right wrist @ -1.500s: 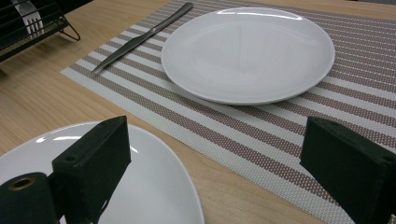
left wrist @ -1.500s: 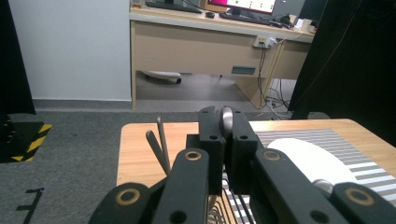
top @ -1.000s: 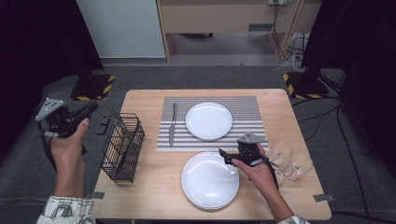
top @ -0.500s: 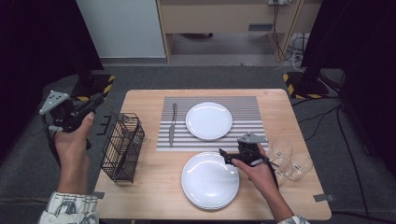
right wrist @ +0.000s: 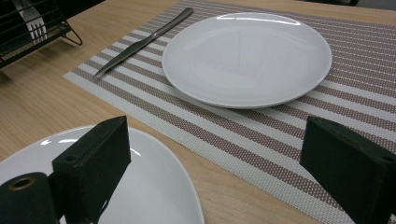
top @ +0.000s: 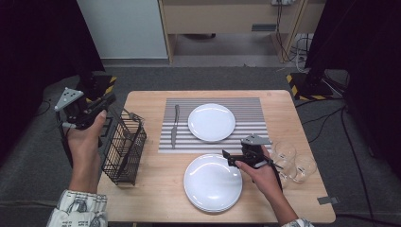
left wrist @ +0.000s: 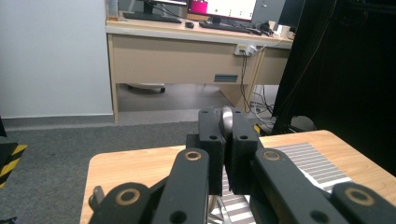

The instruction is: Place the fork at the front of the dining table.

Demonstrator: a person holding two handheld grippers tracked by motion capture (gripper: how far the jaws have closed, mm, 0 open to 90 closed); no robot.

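My left gripper (top: 109,101) is held up at the table's left edge, above the far end of a black wire basket (top: 124,151). Its jaws are shut (left wrist: 227,140) on a metal piece of cutlery (left wrist: 227,120) whose rounded end sticks up between the pads; which kind it is I cannot tell. My right gripper (top: 231,156) rests low at the right rim of the near white plate (top: 213,182), open and with nothing between its jaws (right wrist: 219,163). A second white plate (top: 211,122) and a knife (top: 174,125) lie on a striped placemat (top: 246,106).
A fork (right wrist: 32,21) stands in the basket. Clear glasses (top: 295,161) sit at the table's right edge, just right of my right hand. Bare wood lies between the basket and the near plate. A desk and cables are beyond the table.
My left hand has carried its gripper, still shut on the cutlery, to the right toward the table and slightly up. The right hand has stayed where it was.
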